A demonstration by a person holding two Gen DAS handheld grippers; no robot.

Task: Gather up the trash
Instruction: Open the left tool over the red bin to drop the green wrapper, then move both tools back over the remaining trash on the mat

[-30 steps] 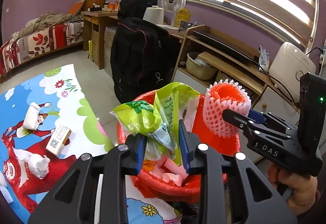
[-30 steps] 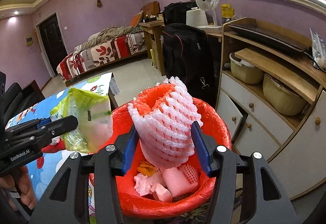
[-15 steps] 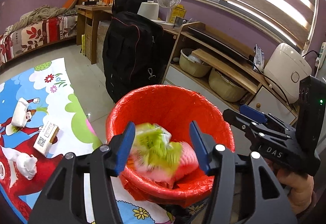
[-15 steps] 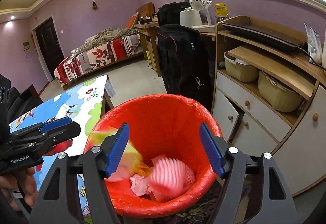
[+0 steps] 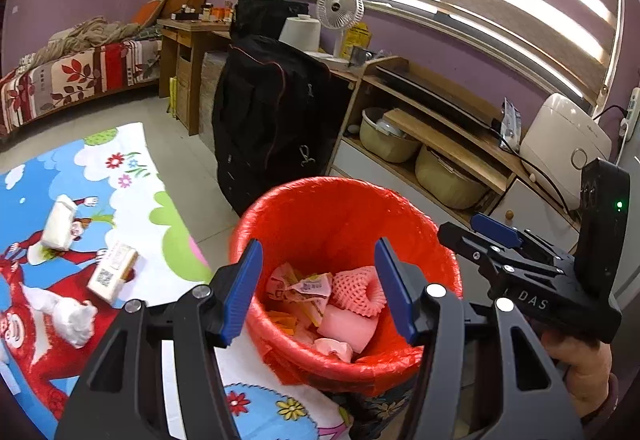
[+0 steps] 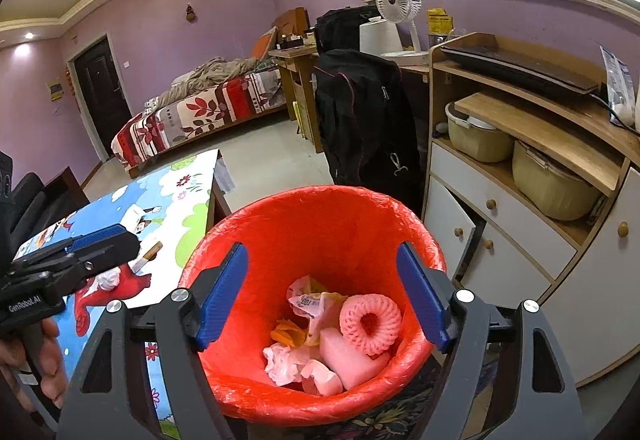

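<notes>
The bin liner [image 6: 320,224] was thin, glossy, crinkled red plastic. A pink foam net sleeve [image 6: 370,324] inside looked soft and matt, beside crumpled paper [image 6: 282,362]. The cabinet [image 6: 532,127] showed matt pale wood; the counter [image 5: 132,207] wore a smooth printed cover.

left tool [image 5: 318,286] empty, right tool [image 6: 322,294] opening, empty

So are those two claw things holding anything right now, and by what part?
Nothing is held. The left gripper is empty; the right gripper is opening with nothing between its jaws, above the red bin.
</notes>
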